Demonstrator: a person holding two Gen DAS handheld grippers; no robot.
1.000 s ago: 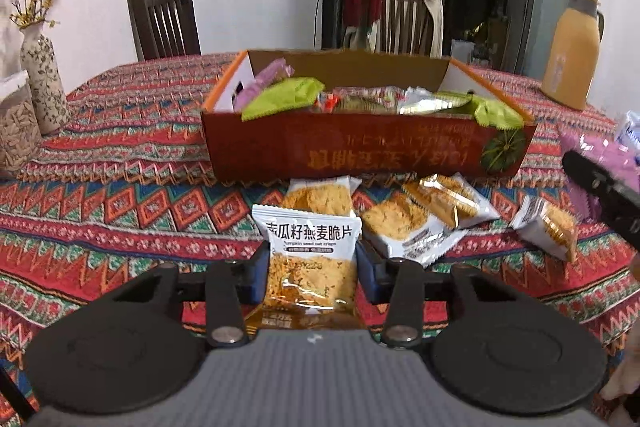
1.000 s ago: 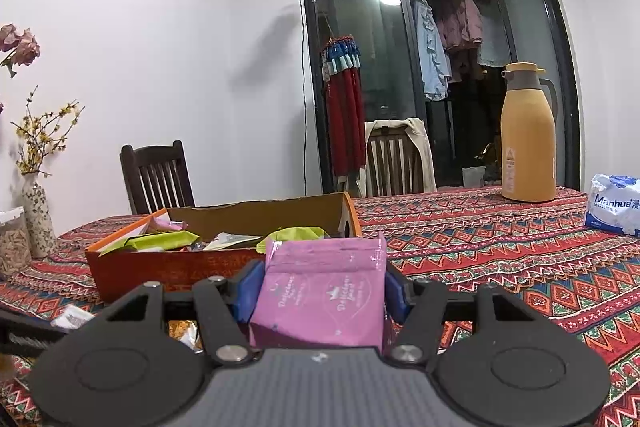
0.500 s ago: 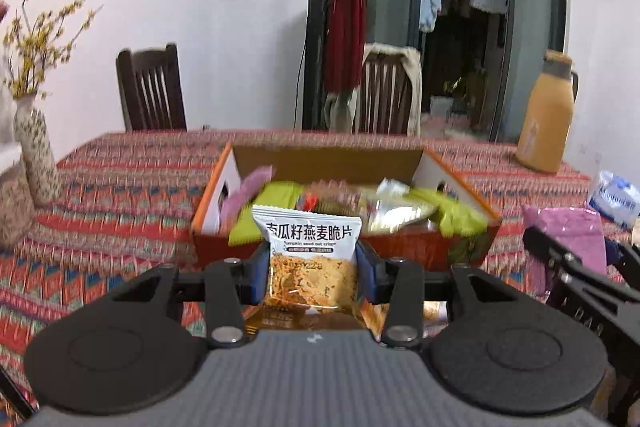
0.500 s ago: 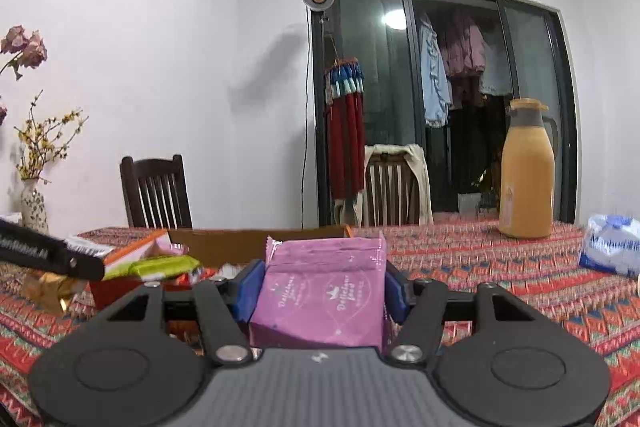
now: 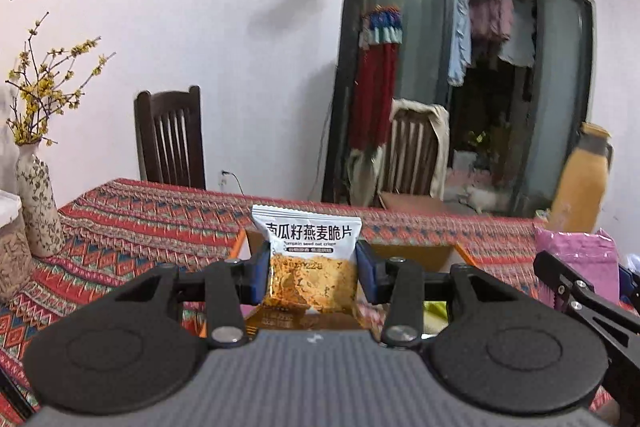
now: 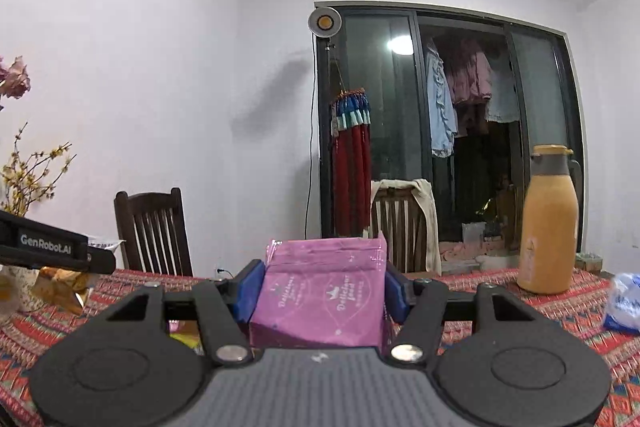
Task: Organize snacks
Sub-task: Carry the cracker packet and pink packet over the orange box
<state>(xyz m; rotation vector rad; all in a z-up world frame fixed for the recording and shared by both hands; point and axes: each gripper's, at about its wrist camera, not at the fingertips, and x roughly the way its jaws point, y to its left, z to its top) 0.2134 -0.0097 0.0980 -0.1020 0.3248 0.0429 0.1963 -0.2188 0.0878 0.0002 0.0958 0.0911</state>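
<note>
The left gripper (image 5: pixel 311 269) pinches a white-and-orange oat crisp packet (image 5: pixel 310 263) upright between its blue pads, above the near edge of an open orange cardboard box (image 5: pixel 460 251) on a red patterned tablecloth (image 5: pixel 132 227). Only this view shows the box and, at far left, a speckled ceramic vase (image 5: pixel 36 211) of yellow sprigs. The right gripper (image 6: pixel 322 291) clamps a pink foil snack pouch (image 6: pixel 320 301) upright, held above the table. Only its view shows a tan thermos jug (image 6: pixel 548 223) clearly, a blue-and-white packet (image 6: pixel 624 307) at far right, and the crisp packet from the side, at left.
</note>
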